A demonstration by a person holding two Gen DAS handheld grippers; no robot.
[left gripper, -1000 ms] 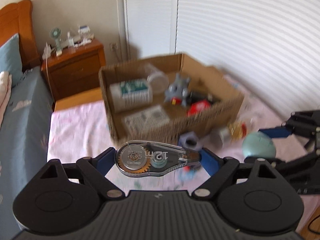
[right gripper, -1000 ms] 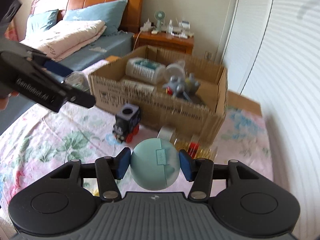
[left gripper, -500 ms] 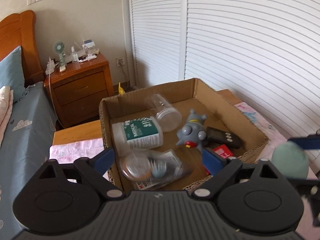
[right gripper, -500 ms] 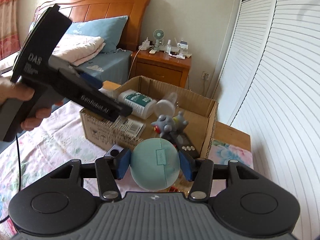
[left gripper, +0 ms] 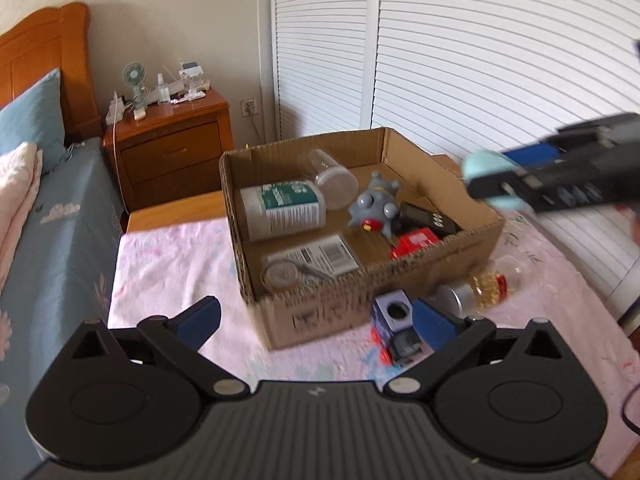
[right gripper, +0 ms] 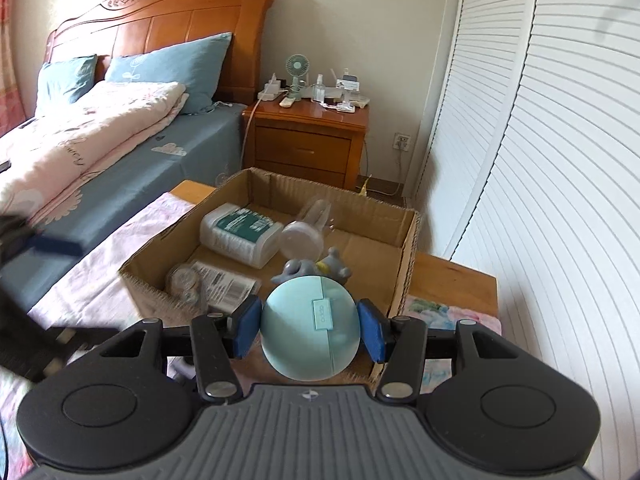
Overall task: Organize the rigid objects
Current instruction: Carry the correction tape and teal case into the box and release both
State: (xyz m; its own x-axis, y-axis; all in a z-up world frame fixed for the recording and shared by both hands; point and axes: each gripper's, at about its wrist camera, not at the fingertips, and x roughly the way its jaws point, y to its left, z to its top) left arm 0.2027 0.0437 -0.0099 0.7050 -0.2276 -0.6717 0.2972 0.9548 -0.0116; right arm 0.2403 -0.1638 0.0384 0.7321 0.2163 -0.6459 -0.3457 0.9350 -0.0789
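An open cardboard box [left gripper: 440,256] [right gripper: 408,236] stands on the pink floral cloth. It holds a white bottle [left gripper: 282,210], a clear cup [left gripper: 334,178], a grey toy [left gripper: 374,206], a black remote [left gripper: 430,220], a red item [left gripper: 414,242] and the clear tape dispenser [left gripper: 282,274] [right gripper: 184,280]. My left gripper [left gripper: 316,322] is open and empty in front of the box. My right gripper [right gripper: 310,332] is shut on a round mint-green case [right gripper: 310,326], held above the box's near right corner; the case also shows in the left wrist view [left gripper: 486,168].
A blue toy train [left gripper: 394,328] and a clear bottle with gold bits [left gripper: 486,284] lie on the cloth in front of the box. A wooden nightstand [right gripper: 306,140] and bed [right gripper: 100,152] stand behind. White louvred doors [right gripper: 540,160] are on the right.
My left gripper let the tape dispenser go into the box, opened and drew back. My right gripper rose and moved over the box with the mint case.
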